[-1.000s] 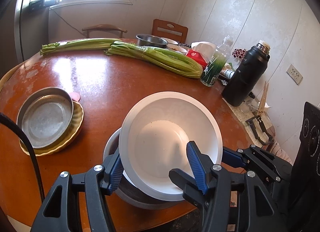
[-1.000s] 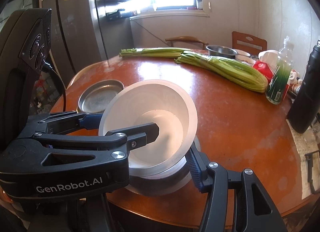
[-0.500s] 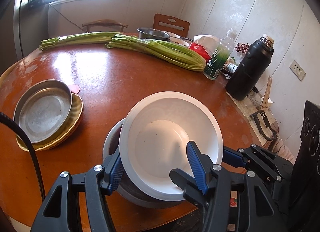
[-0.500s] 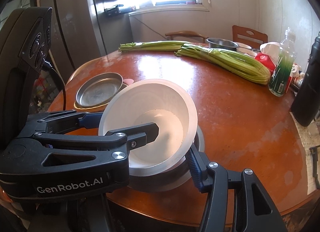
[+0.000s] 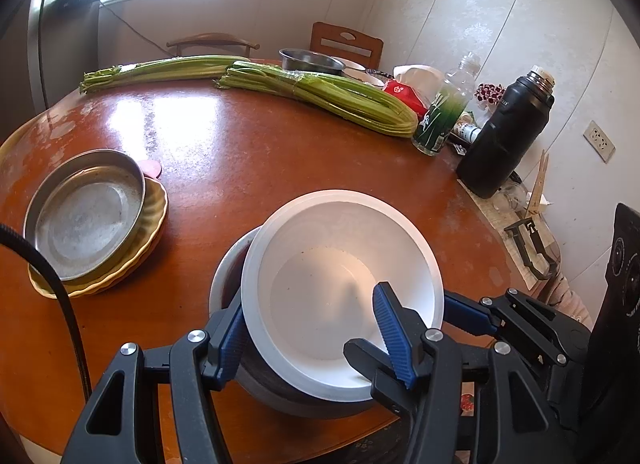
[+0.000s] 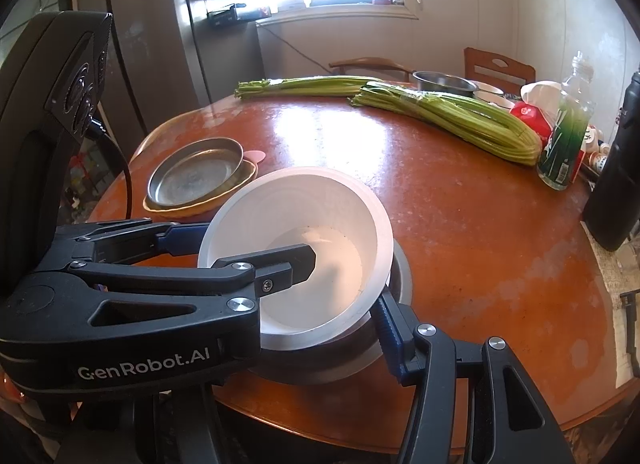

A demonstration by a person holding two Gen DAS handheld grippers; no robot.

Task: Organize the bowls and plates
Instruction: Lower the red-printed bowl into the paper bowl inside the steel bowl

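The white bowl (image 5: 344,288) sits tilted inside a darker, grey-rimmed bowl (image 5: 228,264) near your edge of the round wooden table (image 5: 260,151), its rim leaning up and away from you. Your left gripper (image 5: 310,330) straddles the near wall of the white bowl: one blue-padded finger lies inside the bowl, the other outside against the lower bowl's side. The jaws look closed onto the wall, though you cannot see the contact itself. In the right wrist view the same gripper (image 6: 256,252) reaches in from the left, one black finger lying across the bowl's interior (image 6: 304,223). Your right gripper (image 6: 344,304) shows only one blue finger, just under the white bowl's right rim; the other finger is hidden behind the left gripper's body, so you cannot tell whether it is spread or clamped.

To the left, well apart from the bowls, a metal plate (image 5: 86,215) rests on a yellow scalloped plate (image 5: 154,215). Two bundles of green stalks (image 5: 320,93) lie across the far side of the table. A black flask (image 5: 506,131) and a clear bottle (image 5: 444,111) stand near the right edge.
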